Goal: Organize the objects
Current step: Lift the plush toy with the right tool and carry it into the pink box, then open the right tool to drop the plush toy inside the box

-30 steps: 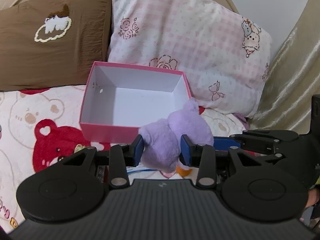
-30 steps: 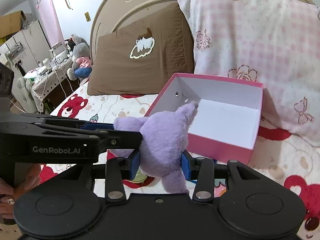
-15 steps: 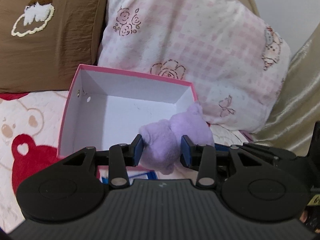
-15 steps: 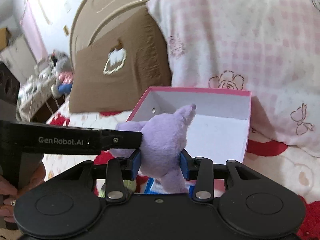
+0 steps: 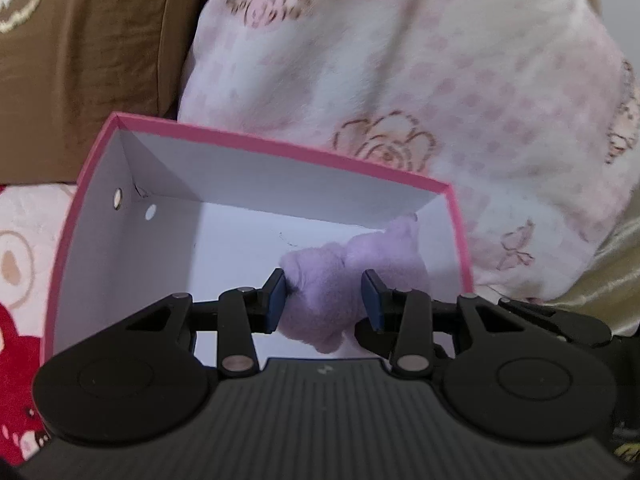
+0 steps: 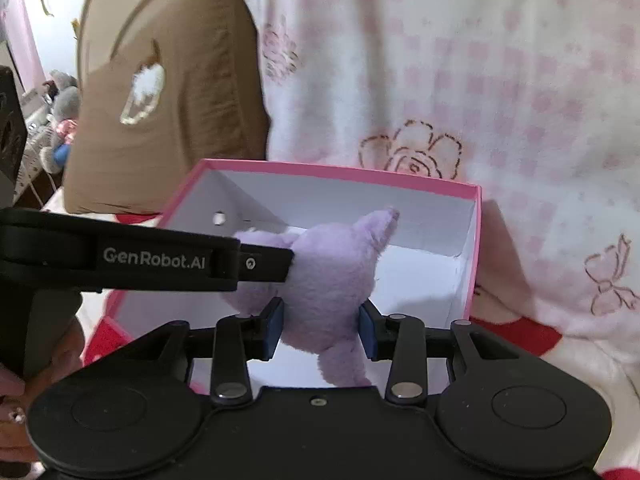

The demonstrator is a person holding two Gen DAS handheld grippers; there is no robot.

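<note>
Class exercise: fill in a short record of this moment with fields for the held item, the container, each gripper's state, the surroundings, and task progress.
held item: soft purple plush toy, gripped from two sides
container: open pink cardboard box with white inside, nothing lying on its visible floor
left gripper: jaws shut on the plush toy
right gripper: jaws shut on the plush toy
toy position: over the box opening, not yet released
surroundings: pink checked pillow behind the box, brown pillow beside it, bear-print bedsheet beneath
</note>
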